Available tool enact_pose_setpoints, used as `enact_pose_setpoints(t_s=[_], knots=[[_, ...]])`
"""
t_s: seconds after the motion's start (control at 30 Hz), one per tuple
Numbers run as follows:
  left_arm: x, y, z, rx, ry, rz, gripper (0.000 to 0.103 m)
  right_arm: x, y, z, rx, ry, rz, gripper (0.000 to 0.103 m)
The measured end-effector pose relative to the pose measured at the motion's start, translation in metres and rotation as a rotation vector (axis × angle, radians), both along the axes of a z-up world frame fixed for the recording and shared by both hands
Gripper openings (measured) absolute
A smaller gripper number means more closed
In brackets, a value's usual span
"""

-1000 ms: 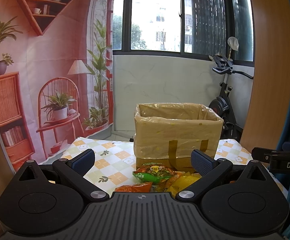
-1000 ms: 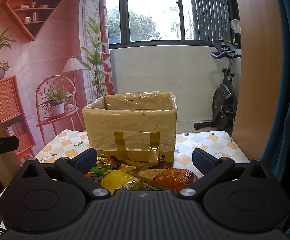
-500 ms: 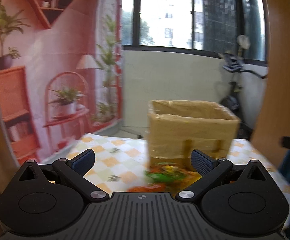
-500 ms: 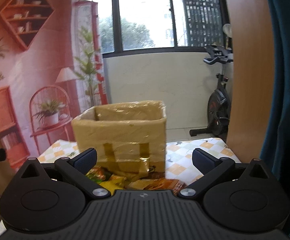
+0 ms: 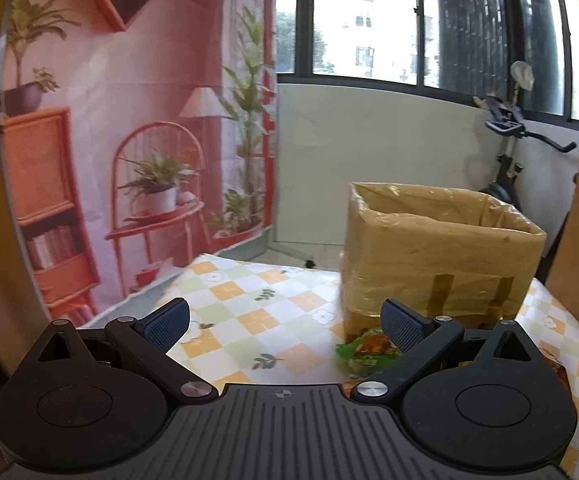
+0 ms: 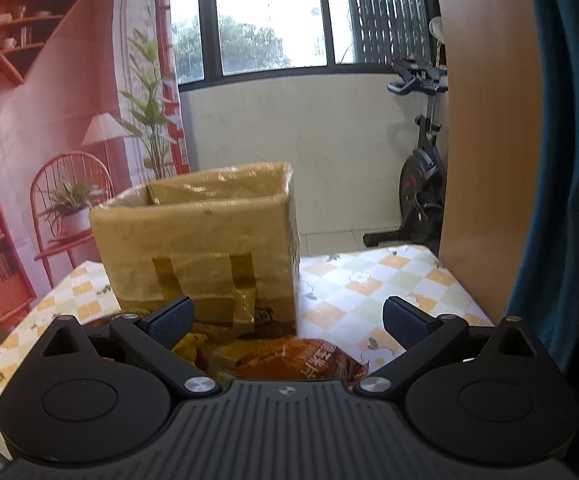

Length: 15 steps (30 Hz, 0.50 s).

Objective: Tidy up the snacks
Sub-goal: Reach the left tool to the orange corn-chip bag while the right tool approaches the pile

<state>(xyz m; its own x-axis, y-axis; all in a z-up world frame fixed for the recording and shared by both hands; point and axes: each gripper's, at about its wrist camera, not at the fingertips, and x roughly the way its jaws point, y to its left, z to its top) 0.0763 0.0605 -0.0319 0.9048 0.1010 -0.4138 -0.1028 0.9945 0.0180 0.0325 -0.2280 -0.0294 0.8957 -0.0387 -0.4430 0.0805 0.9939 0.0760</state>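
Now both views have swung apart: my left tongs (image 5: 285, 316) have drifted leftward, leaving the tape-wrapped brown cardboard box (image 5: 441, 256) off to their right, while my right tongs (image 6: 289, 316) have closed in low on the orange foil snack packet (image 6: 301, 360) lying just before it. Both tongs stand wide apart, holding nothing. A green snack packet (image 5: 365, 350) lies on the checked worktop (image 5: 249, 308); I judge sorting hasn't begun.

Both cameras sit low over the bench (image 5: 249, 320), looking forward past their own jaws toward the window wall. The left view stands off to the left of the cardboard box (image 5: 437, 248); the right view faces it closer, perhaps slightly from the right. Both share box, backdrop and exercise bike (image 6: 421, 168).
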Motion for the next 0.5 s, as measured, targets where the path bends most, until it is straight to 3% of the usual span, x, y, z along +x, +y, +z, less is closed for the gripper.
enact_pose_setpoints(t_s=[0.27,0.5], knots=[[0.016,-0.006,-0.019,0.047,-0.004,-0.055,0.102,0.016,-0.004,-0.019,-0.011,0.031,-0.006,0.102],[0.035,0.005,-0.038,-0.047,0.093,-0.071,0.099,0.029,-0.011,-0.032,-0.001,0.068,-0.010,0.102]])
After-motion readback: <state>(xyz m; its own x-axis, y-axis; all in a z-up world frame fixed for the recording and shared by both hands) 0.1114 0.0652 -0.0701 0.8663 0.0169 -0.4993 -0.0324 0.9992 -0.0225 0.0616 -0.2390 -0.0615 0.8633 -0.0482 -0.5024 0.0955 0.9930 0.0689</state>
